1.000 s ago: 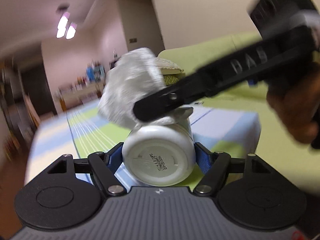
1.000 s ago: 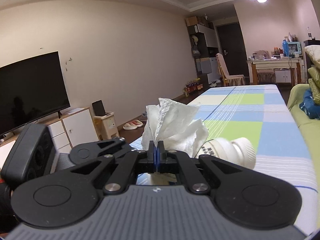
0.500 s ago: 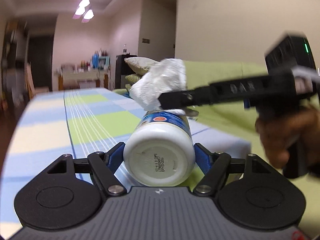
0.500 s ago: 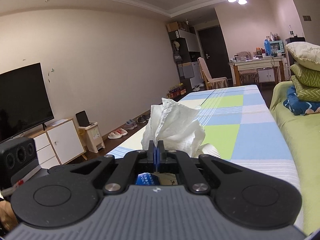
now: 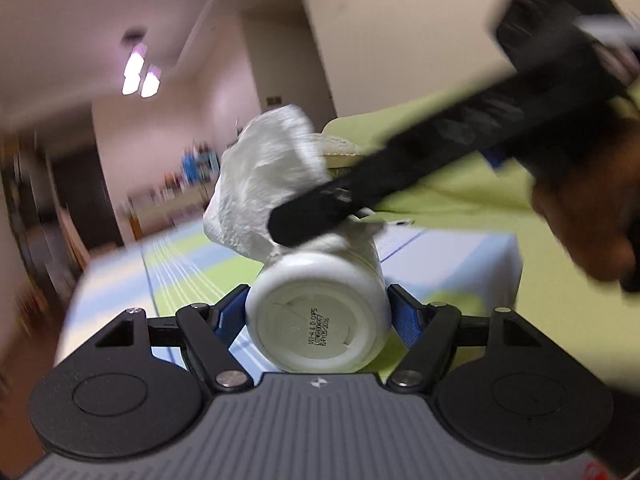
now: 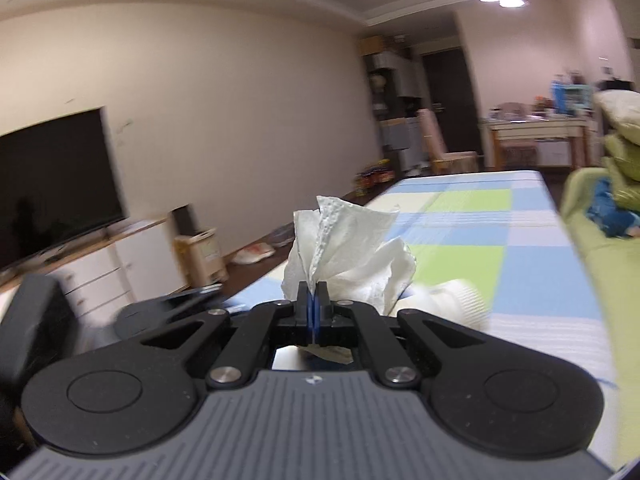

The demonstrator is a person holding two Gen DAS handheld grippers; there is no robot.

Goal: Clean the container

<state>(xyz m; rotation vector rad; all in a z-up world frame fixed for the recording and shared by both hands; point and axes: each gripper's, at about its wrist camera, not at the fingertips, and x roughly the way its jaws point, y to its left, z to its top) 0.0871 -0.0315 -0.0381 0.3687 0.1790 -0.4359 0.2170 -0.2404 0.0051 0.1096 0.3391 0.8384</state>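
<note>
Left wrist view first: a long table under a blue, green and white checked cloth (image 5: pixel 192 264) runs away into the far room, with a lime-green sofa (image 5: pixel 460 184) along its right side. Nearer, the black left gripper (image 5: pixel 318 314) grasps a white plastic container lying on its side (image 5: pixel 320 312), its round base with printed black text turned toward the camera; the blue pads (image 5: pixel 228 316) press on both flanks while the jaws are closing slightly. A person's hand (image 5: pixel 588 220) at the right edge grips the handle of the black right gripper (image 5: pixel 288 228), which reaches in from the upper right across the top of the container. A crumpled white paper towel (image 5: pixel 264 184) sticks out of its tip and rests on the container's upper side.

Right wrist view: the same checked cloth (image 6: pixel 480 232) stretches far ahead, a dark television (image 6: pixel 52 184) stands on a white cabinet at the left, and green cushions (image 6: pixel 624 148) are stacked at the right. The right gripper (image 6: pixel 313 308) is clenched on the paper towel (image 6: pixel 348 256), blue pads tight together. The container's ribbed white end (image 6: pixel 452 300) shows blurred just right of the towel.
</note>
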